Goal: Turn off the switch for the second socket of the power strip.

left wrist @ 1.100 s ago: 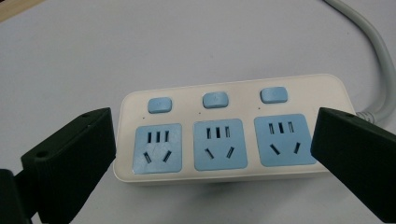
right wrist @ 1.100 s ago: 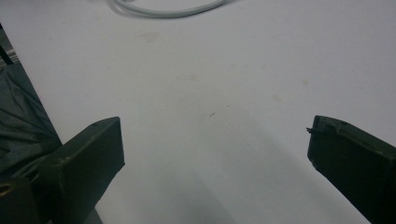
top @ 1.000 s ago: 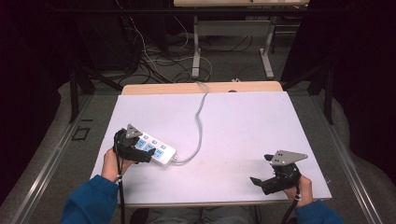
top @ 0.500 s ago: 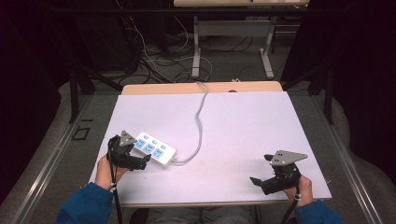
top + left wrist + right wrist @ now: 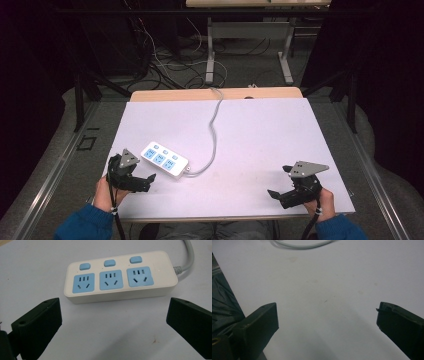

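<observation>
A white power strip point(image 5: 165, 160) lies flat on the white tabletop point(image 5: 260, 140) at about 9 o'clock from its centre, its long axis running from 10 toward 4 o'clock. Its grey cord point(image 5: 214, 131) leaves the 4 o'clock end and curves up over the far edge at 12. The left gripper point(image 5: 142, 181) sits just beside the strip at its 7 o'clock, jaws wide open and empty, the strip apart from them in the left gripper view. The right gripper point(image 5: 278, 196) rests near 4 o'clock, well apart, jaws also spread on nothing. The strip looks rigid, light, smooth-sided plastic; pinching across its short width mid-body seems safest, since the stiff cord will likely tug back.
</observation>
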### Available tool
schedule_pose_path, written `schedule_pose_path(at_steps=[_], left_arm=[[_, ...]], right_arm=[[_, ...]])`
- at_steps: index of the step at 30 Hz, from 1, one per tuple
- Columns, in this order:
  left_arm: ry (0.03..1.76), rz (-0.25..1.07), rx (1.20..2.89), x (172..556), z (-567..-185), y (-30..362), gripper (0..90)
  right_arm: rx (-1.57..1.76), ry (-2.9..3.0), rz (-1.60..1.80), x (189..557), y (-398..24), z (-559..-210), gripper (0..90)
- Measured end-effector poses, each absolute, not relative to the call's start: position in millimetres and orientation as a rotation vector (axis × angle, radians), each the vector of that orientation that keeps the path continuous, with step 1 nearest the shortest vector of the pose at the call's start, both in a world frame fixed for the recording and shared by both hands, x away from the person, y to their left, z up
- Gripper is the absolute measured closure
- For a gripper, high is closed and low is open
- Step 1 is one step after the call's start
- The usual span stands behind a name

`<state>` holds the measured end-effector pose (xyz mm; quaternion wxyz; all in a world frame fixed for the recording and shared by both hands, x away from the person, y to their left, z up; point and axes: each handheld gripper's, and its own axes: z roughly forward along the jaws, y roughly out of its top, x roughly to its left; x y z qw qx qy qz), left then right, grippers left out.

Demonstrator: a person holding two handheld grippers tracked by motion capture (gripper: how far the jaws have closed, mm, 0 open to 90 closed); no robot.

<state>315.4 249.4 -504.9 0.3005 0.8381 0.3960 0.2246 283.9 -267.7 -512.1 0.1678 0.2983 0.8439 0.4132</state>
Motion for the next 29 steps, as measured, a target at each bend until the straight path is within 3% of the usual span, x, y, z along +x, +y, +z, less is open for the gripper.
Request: schedule_pose_path(at_steps=[29], left_arm=[[1.023, 0.655, 2.169, 278.7, -514.1, 280.9, 0.0]], right_arm=[[0.849, 2.412, 1.159, 284.6, -266.9, -512.5, 3.2]])
